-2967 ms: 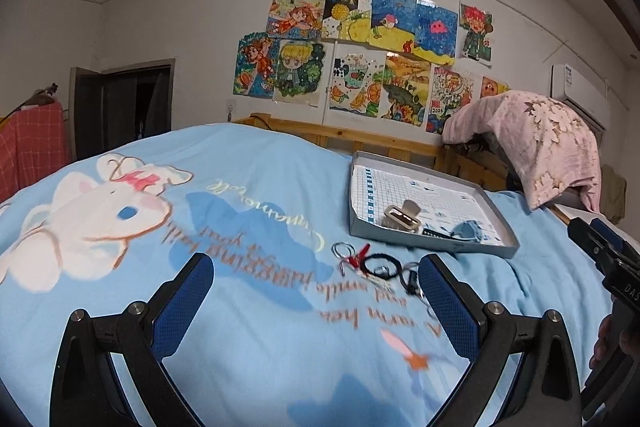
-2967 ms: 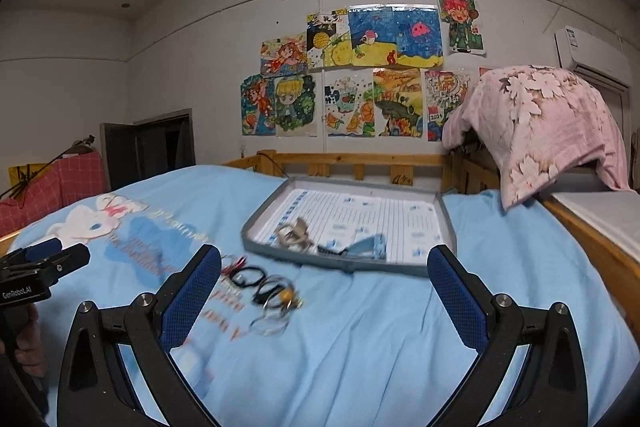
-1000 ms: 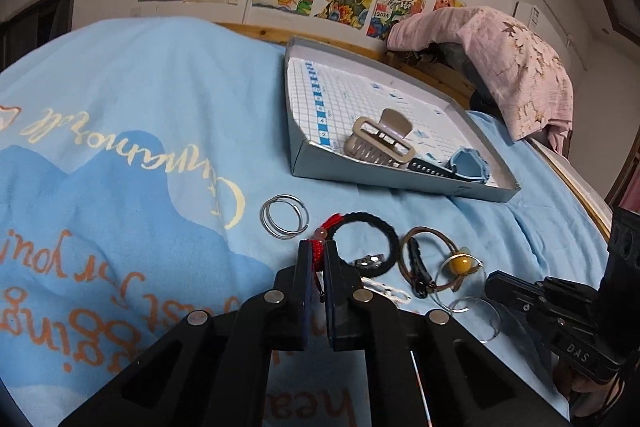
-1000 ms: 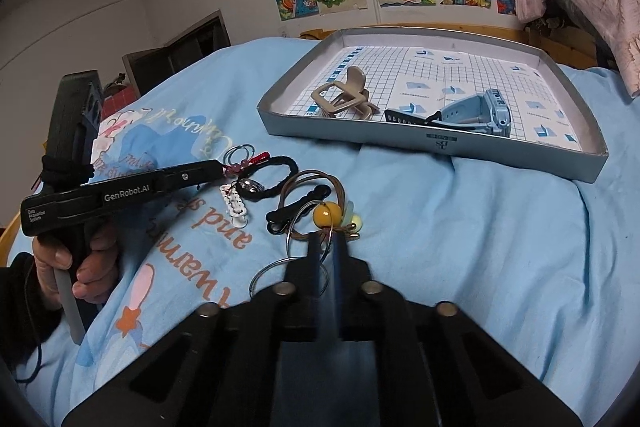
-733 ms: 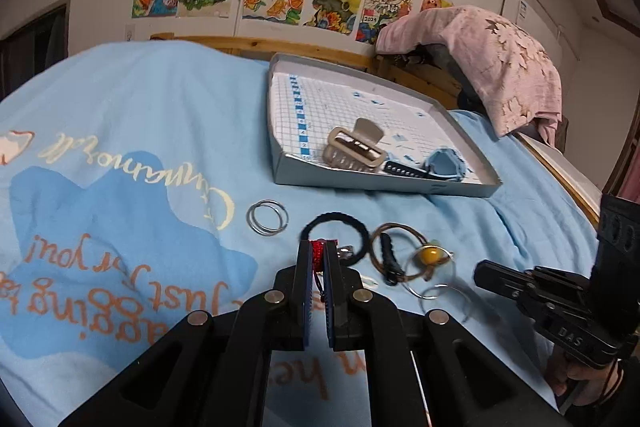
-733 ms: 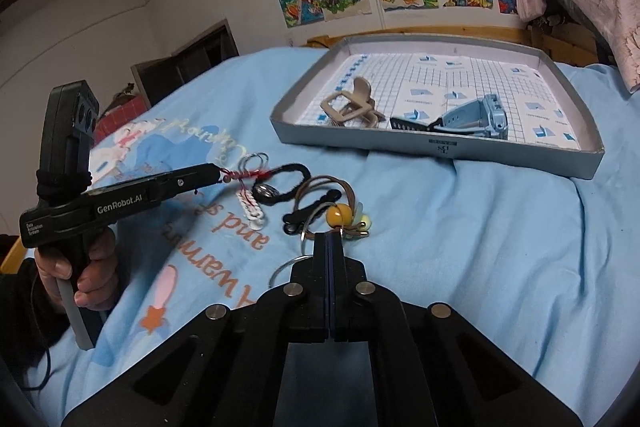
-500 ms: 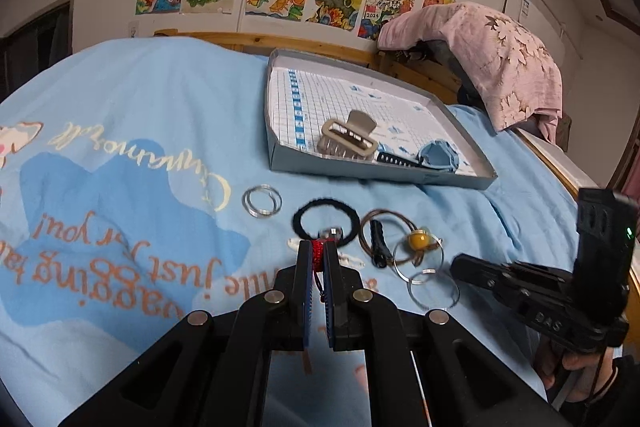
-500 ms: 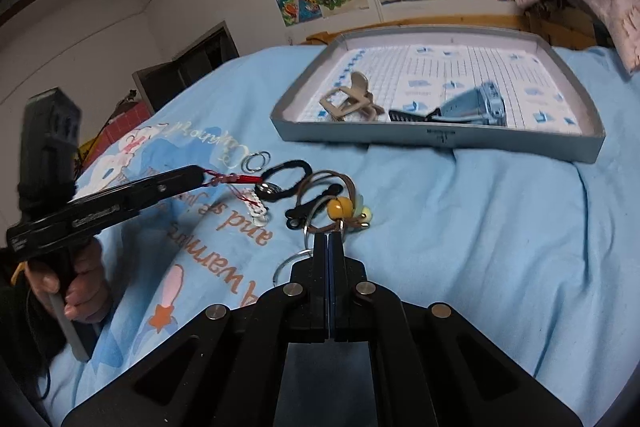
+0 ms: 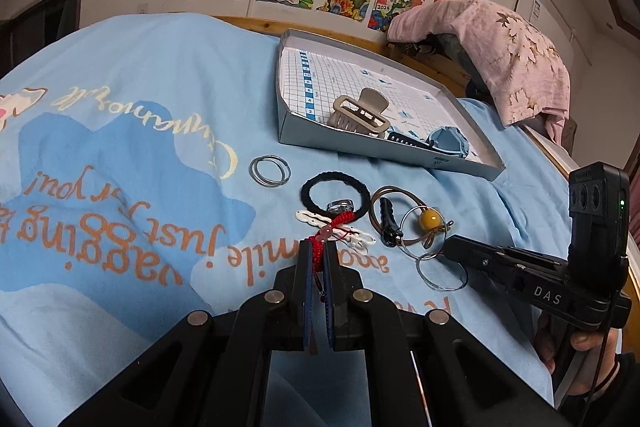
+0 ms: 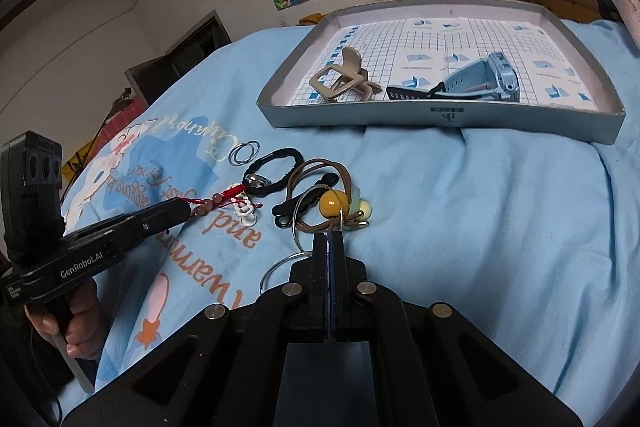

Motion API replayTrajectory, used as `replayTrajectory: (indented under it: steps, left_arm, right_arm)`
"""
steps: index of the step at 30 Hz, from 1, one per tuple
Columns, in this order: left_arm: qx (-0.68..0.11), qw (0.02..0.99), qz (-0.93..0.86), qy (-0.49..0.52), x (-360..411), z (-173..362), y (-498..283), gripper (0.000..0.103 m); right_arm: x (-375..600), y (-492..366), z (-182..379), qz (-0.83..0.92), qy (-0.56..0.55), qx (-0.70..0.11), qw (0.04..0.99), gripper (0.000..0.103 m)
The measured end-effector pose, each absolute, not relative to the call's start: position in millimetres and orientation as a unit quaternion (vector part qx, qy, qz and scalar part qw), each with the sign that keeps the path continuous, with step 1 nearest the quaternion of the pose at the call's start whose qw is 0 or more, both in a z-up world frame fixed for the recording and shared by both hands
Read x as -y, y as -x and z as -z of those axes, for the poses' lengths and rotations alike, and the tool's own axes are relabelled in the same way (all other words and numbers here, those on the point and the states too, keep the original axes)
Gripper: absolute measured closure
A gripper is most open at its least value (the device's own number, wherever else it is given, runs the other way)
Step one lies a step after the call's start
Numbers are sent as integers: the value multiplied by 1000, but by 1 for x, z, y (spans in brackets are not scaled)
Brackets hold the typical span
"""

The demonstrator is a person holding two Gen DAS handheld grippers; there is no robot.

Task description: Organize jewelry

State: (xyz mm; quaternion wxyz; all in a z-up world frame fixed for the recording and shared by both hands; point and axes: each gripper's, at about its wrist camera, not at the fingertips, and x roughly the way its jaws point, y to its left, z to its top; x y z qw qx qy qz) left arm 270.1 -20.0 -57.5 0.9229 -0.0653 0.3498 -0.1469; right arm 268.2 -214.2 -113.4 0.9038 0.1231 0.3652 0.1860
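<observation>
Red cord bracelet pinched in the left jaws, thin silver ring in the right

Red braided bracelet (image 9: 330, 231) sits clenched in the left gripper (image 9: 316, 255), its beaded end trailing ahead of the jaws over the white clip (image 9: 335, 229); three seconds ago both pairs of jaws stood wide apart above the bed (image 9: 120, 147), so both grasps are new. The right gripper (image 10: 329, 243) is pressed closed on what looks like the wire ring (image 10: 316, 223) by the yellow bead (image 10: 333, 202), though the contact is hard to see. Beyond both jaws lies the grey tray (image 10: 440, 117), already holding a hair claw (image 10: 344, 77) and a blue watch (image 10: 476, 83); carrying both pieces there should come next.
</observation>
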Motion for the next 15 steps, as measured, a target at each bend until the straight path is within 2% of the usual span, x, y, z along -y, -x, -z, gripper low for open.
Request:
replayTrajectory:
  steps: [3,5,7,15]
  left_arm:
    - [-348,923,149,68,19,59,-269,98]
    - [-347,923,150,71,19,60,-268,98]
    - [-347,923,152,74,18,60,-268,98]
    - [-355,920,152,74,20,66,-271,98]
  right_arm:
    - [215,-269,114,-188,-129,-369,901,100]
    - [216,-268,113,-187,-129,-367,902,92]
    - [215,-266,112,-191,-131,-364,902,78]
    - [214,-273,114,-183,-124,-367,904,77]
